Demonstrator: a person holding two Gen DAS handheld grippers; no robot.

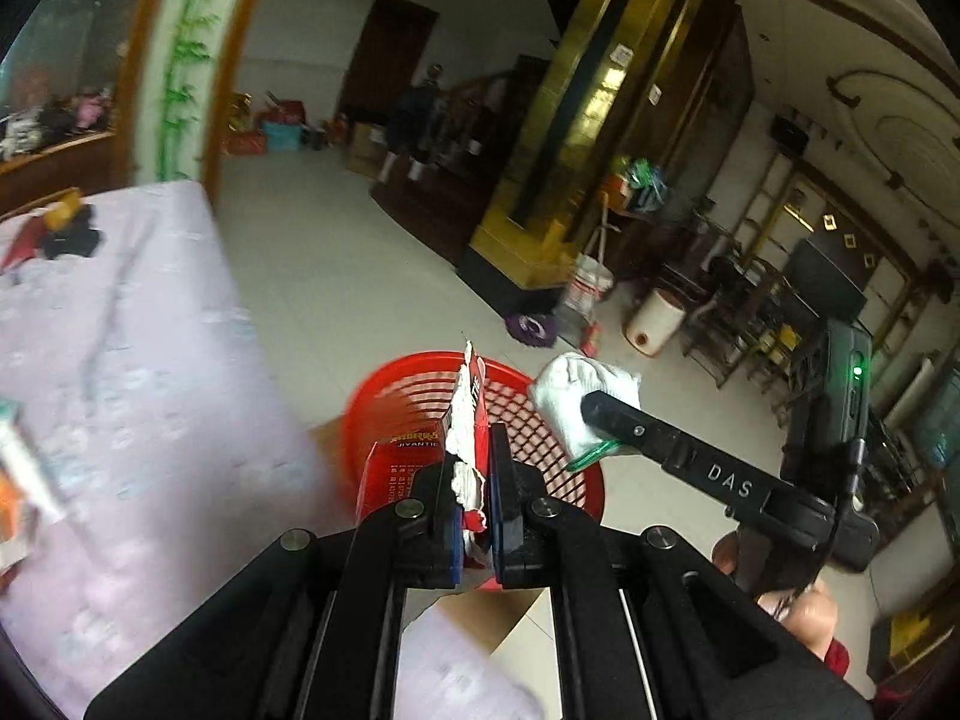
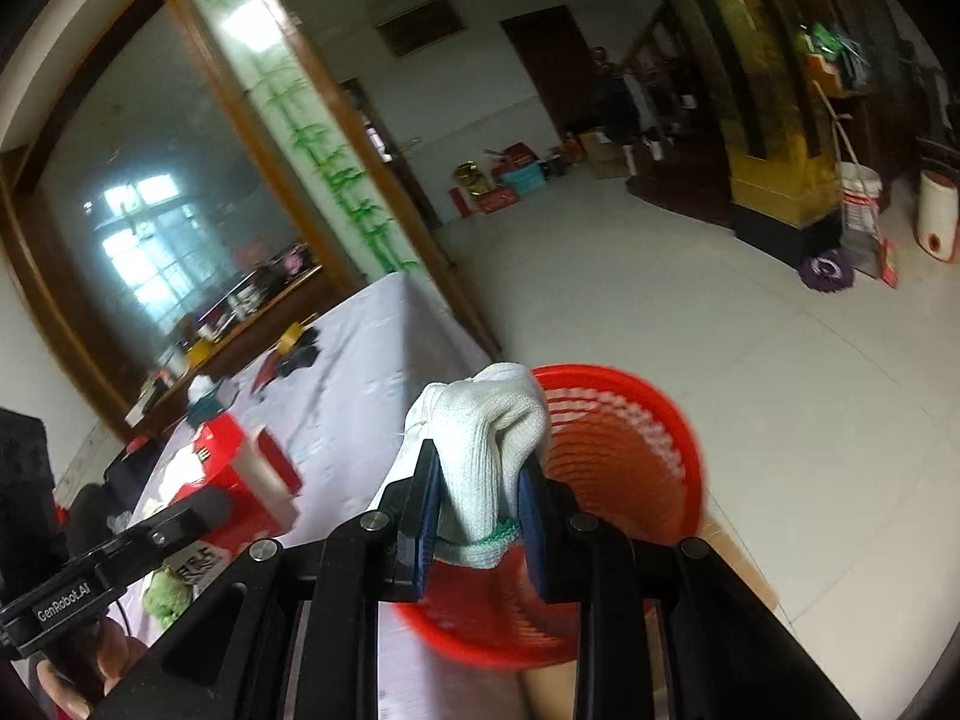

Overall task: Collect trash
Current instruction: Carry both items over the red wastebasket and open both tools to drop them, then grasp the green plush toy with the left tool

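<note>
In the left wrist view my left gripper (image 1: 473, 456) is shut on a torn red and white carton (image 1: 462, 414), held just above the near rim of a red mesh basket (image 1: 534, 420). To its right, my right gripper (image 1: 591, 420) carries a white knitted glove (image 1: 576, 387) over the basket's right side. The right wrist view shows my right gripper (image 2: 480, 468) shut on the glove (image 2: 480, 420), whose green cuff hangs below the pads, over the near left rim of the basket (image 2: 648, 420). The left gripper (image 2: 204, 510) with the carton (image 2: 234, 474) sits to the left, over the table.
A table under a lilac cloth (image 1: 150, 360) borders the basket on the left, with a yellow tape roll (image 2: 294, 336) and a green crumpled scrap (image 2: 168, 594) on it. Cardboard (image 2: 738, 552) lies under the basket. A purple mop head (image 1: 531, 327) and a white bucket (image 1: 591, 285) stand on the tiled floor beyond.
</note>
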